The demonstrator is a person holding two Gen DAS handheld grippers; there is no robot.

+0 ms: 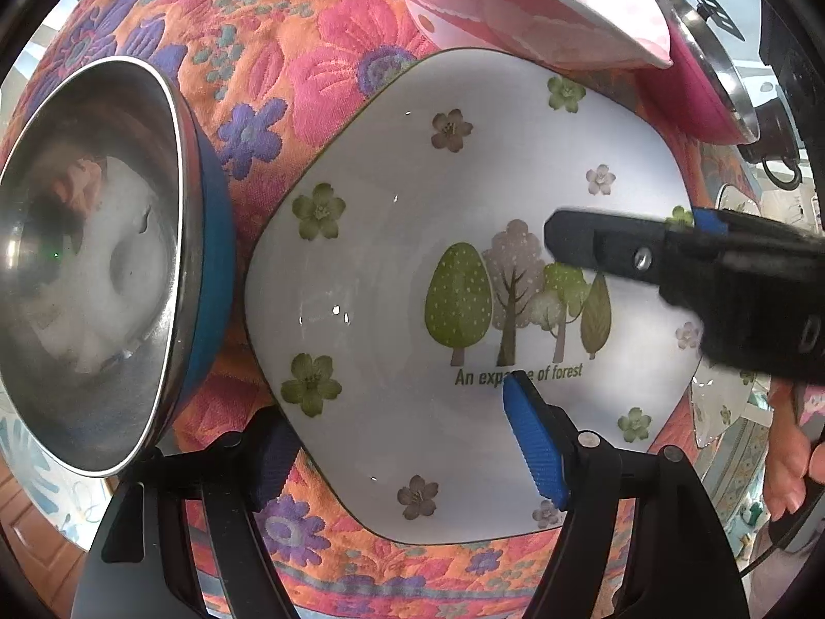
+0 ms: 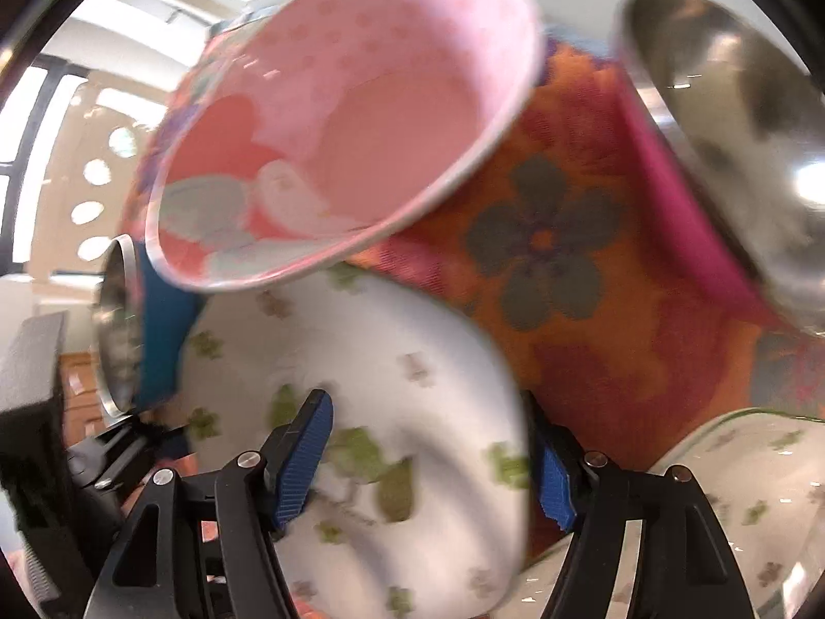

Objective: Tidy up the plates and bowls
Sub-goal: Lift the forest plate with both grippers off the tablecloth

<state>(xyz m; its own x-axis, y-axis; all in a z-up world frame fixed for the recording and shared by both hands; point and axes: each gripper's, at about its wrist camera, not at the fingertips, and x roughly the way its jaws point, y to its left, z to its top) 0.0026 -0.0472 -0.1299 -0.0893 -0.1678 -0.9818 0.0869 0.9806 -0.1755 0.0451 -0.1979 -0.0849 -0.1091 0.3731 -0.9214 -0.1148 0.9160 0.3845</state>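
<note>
A white square dish (image 1: 392, 268) with a forest print and small flowers lies on the flowered cloth. My left gripper (image 1: 397, 412) stands open astride its near left rim, with one blue pad inside the dish and the other finger outside, below the rim. A black finger (image 1: 608, 253) of my right gripper reaches in over the dish from the right. In the blurred right wrist view, the right gripper (image 2: 425, 402) is open astride the white dish's (image 2: 412, 340) other rim, left pad inside and right pad just outside. Neither gripper presses on the dish.
A steel bowl with a blue outside (image 1: 93, 268) stands close on the left. A pink bowl (image 1: 521, 5) sits behind the dish and a steel bowl with a pink outside (image 1: 711, 67) at the back right. Another flowered white dish (image 2: 758, 495) lies at the right. A person's hand (image 1: 789, 469) shows at the right edge.
</note>
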